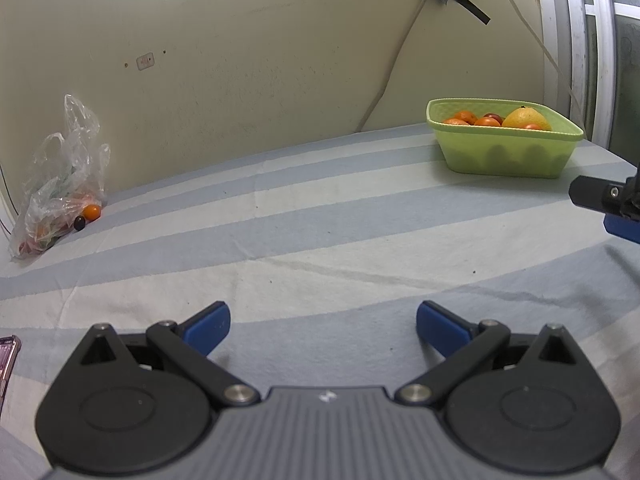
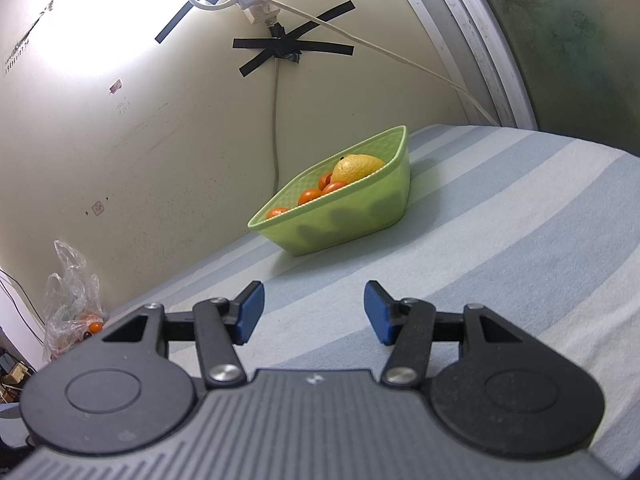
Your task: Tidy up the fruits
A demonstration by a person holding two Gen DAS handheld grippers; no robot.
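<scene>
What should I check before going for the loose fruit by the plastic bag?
1. Left gripper open and empty: ok.
2. Right gripper open and empty: ok.
3. Small orange fruit and dark fruit lie outside the plastic bag, reachable: ok.
4. Striped cloth bare between grippers and fruit: ok.
5. Green basket upright, with room: ok.
6. Fruit left inside bag: cannot tell.

Sharp fisheye views; lamp glare whitens the wall.
</scene>
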